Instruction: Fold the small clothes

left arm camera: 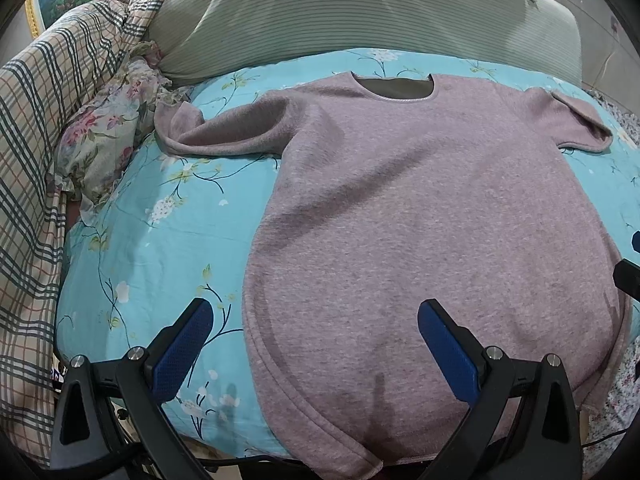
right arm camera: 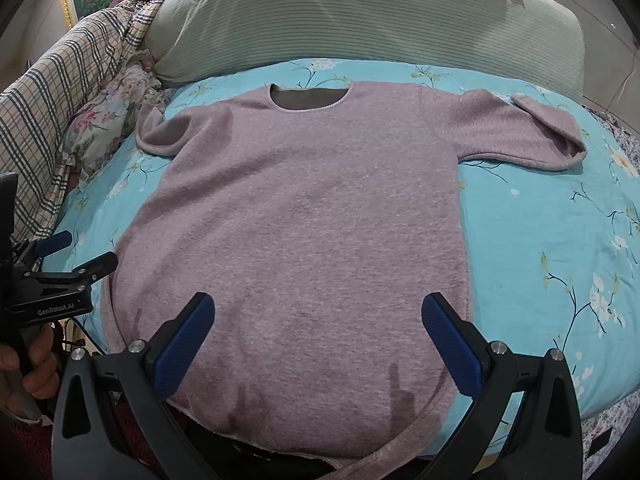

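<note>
Over the bed's point(left arm camera: 152, 240) near edge, pink shirt point(left arm camera: 420, 208) lies flat, collar far; left gripper point(left arm camera: 316, 344) and right gripper point(right arm camera: 320, 340) gape empty above hem corners.

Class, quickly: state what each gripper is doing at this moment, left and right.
Left gripper: open, holding nothing, above the pink sweater's hem.
Right gripper: open, holding nothing, above the same hem.

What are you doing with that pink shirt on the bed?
A person is about to fold it. The pink shirt lies flat on the blue flowered bedspread, neck hole away from us, both sleeves spread out. The left tool and the right tool hover wide open over the bottom hem. Neither one has grabbed anything yet, so no fold is made.
</note>
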The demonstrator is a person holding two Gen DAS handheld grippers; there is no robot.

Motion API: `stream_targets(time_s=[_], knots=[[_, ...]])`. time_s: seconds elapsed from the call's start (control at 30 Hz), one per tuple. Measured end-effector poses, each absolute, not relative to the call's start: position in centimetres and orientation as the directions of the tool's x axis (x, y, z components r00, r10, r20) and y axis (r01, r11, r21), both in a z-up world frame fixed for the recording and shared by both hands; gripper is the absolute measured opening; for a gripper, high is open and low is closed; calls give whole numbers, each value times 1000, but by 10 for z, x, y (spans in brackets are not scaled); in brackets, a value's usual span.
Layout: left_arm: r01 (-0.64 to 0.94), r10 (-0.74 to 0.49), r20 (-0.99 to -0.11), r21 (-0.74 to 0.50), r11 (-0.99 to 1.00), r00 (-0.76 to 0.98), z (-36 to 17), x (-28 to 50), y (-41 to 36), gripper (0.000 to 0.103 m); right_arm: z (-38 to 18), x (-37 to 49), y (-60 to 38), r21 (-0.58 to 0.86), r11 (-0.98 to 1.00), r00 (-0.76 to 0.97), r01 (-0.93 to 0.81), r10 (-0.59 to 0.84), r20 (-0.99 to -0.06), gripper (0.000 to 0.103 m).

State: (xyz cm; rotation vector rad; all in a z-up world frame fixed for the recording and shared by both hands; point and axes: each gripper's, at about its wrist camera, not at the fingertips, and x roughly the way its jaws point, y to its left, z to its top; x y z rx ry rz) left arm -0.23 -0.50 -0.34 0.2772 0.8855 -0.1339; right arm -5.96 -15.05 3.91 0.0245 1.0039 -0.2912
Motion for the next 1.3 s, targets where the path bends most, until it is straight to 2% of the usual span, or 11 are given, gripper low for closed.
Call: stream_targets(time_s=[0.9,1.17,1.3], knots=[[242,-13,-778,179,954,628,-1,1,-6,103,45,-58,-150,-84,971,530,222,-193,-826,103],[237,-10,-759,192,952,651,-5,7,-8,103,39,-54,-165,-15,969,523,247,-146,-840,102],[246,-30,-763,171,954,646,-7,13,-7,103,45,-50,-178,-54,960,531,275,-199,-824,100]])
